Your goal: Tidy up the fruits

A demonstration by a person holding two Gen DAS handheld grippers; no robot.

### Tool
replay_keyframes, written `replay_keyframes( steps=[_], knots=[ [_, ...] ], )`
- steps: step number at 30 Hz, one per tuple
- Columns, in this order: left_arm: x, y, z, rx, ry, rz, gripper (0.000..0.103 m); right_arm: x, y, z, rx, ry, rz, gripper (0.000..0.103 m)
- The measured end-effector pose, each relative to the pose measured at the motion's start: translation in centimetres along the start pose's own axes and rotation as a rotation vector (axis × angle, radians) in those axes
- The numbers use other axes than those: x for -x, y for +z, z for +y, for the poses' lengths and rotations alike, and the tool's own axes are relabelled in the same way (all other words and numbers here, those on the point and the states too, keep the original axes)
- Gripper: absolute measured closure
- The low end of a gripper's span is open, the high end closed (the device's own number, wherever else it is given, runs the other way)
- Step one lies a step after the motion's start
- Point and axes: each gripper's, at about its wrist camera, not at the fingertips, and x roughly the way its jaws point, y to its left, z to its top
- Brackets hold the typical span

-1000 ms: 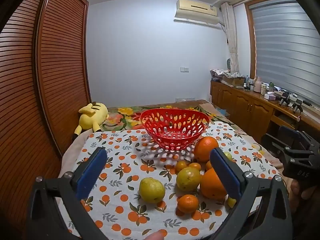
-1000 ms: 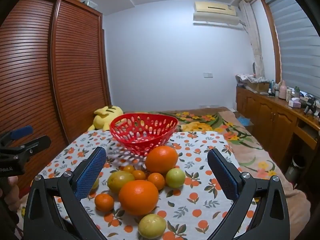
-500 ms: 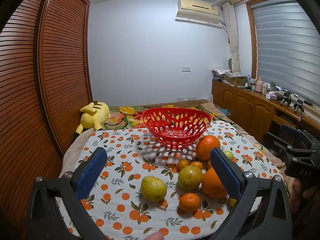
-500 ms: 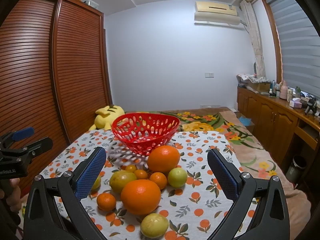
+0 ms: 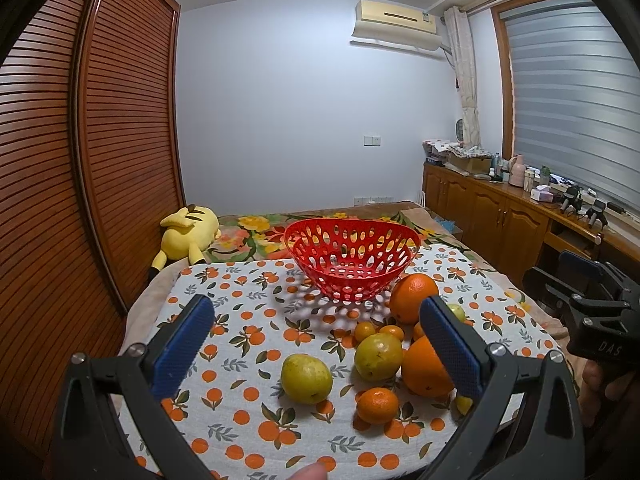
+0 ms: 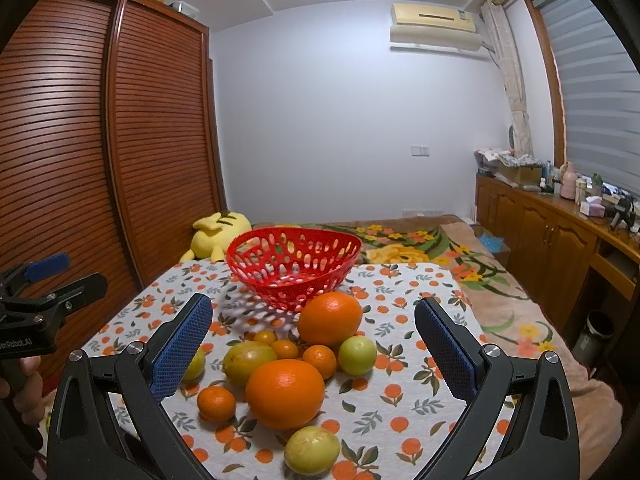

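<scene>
So far nothing is sorted: the red basket (image 6: 294,270) stands empty on the counter (image 6: 404,368), the fruits (image 6: 285,393) clustered just before it. Both the left claw (image 5: 316,344) and right claw (image 6: 314,346) gape wide, holding nothing.

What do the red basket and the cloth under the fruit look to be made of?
Red basket: likely moulded plastic, glossy, with oval cut-outs through its wall. Tablecloth: looks like matte woven fabric printed with oranges and leaves, though coated cloth cannot be ruled out.
</scene>
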Motion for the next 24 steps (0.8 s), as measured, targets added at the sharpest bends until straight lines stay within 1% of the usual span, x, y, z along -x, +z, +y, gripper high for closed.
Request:
replay_keyframes(
  steps=[24],
  knots=[
    [0.66, 0.16, -0.36, -0.003, 0.0, -0.017, 0.0, 0.11, 0.08, 0.06, 0.0, 0.002, -0.003, 0.0]
  ],
)
